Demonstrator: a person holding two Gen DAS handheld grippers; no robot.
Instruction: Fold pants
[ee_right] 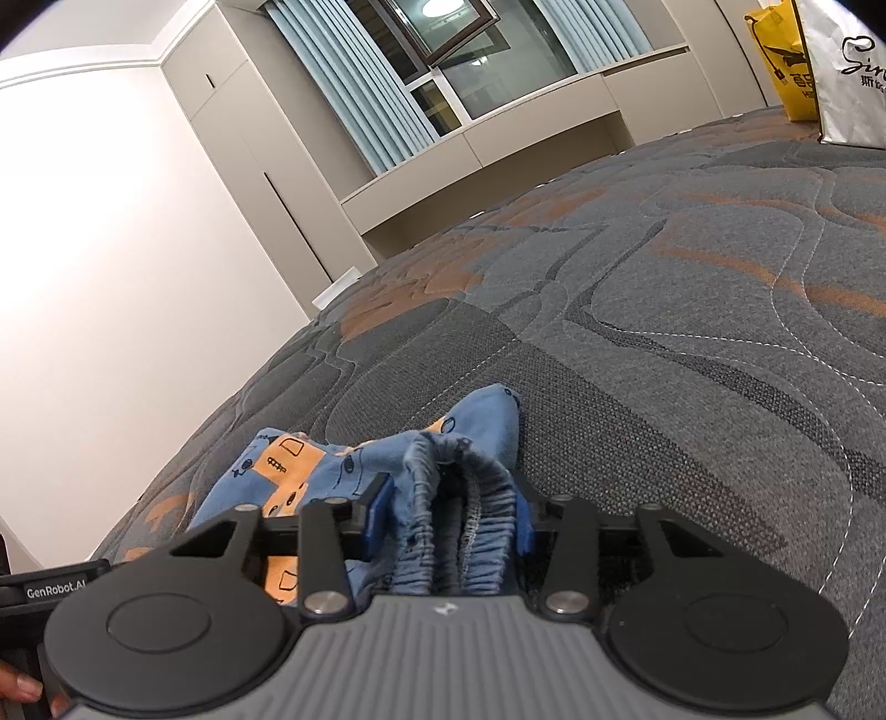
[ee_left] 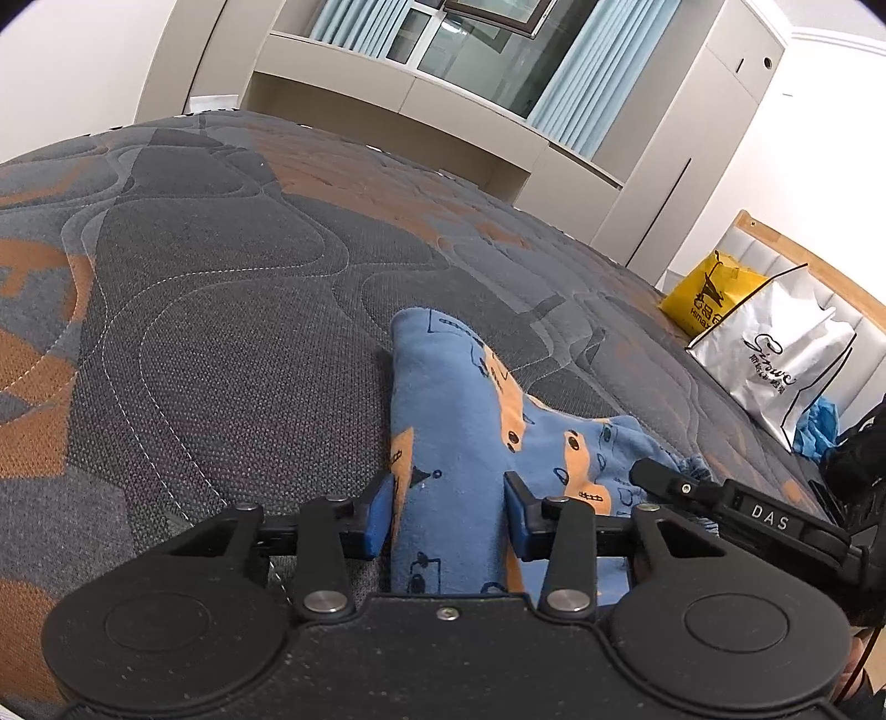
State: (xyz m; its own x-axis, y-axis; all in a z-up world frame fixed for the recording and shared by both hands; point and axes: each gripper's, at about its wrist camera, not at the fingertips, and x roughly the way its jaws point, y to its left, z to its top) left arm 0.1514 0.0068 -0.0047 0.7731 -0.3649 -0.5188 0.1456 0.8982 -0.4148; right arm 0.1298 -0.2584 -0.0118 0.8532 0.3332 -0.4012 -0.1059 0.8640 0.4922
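Small blue pants (ee_left: 459, 421) with orange and black prints lie crumpled on the quilted mattress (ee_left: 221, 332). In the left wrist view one leg runs straight between the blue pads of my left gripper (ee_left: 448, 487), and both pads touch the cloth. In the right wrist view the gathered elastic waistband (ee_right: 470, 498) fills the gap of my right gripper (ee_right: 454, 490), whose pads press on it from both sides. The rest of the pants (ee_right: 299, 471) bunches to the left. A black finger (ee_left: 664, 482) of the right gripper lies on the waist end, close beside my left gripper.
A silver shopping bag (ee_left: 786, 354) and a yellow bag (ee_left: 709, 293) stand on the mattress at the right by the headboard. Beige cabinets (ee_left: 692, 155) and a curtained window (ee_left: 476, 50) lie beyond the far edge. Fingers (ee_right: 27, 692) of a hand show at the lower left.
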